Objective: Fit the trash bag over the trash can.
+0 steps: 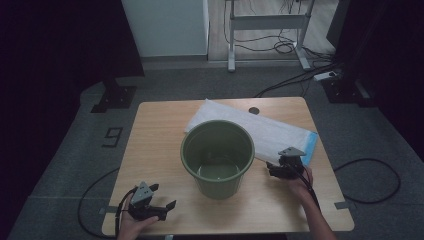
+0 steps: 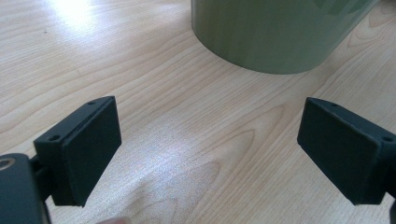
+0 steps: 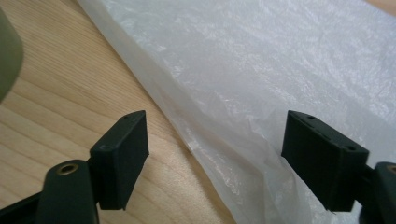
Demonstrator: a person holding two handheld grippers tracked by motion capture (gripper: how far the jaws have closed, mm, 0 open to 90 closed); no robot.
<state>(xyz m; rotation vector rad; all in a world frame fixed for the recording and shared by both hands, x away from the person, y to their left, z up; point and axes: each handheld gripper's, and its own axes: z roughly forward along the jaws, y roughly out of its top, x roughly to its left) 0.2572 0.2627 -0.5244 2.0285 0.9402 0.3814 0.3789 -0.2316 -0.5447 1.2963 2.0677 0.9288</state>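
Lower left of the high view: left gripper [image 1: 167,199], black, two-jawed, capped by a grey three-cornered plate, held in a hand [image 1: 134,224] entering from the bottom edge. Jaws wide apart, clamped on nothing, aimed toward the frame's centre. In the left gripper view, black pads [image 2: 83,151] at lower left and lower right, bare light wooden table [image 2: 196,135] between them, base of the olive-green round plastic bucket [image 2: 275,35] at upper right, well apart from the pads.

Centre of the high view: same bucket [image 1: 218,155], upright, open mouth up, standing on the table [image 1: 155,140], its far rim overlapping the near edge of the bag.

Behind and right of the bucket: white crinkled plastic bag [image 1: 260,127], lying flat and slanted from upper centre down to the right, blue strip at its right end.

Right of centre, just beside the bucket: right gripper [image 1: 272,169], black with grey plate, held in the right hand [image 1: 300,182], tips at the bag's near edge. In the right gripper view, jaws spread apart though slightly narrowed, not clamped; thin edge of the bag [image 3: 261,88] lying between them and running under the right pad [image 3: 322,161], left pad over bare wood. Sliver of green bucket at far left of that view.
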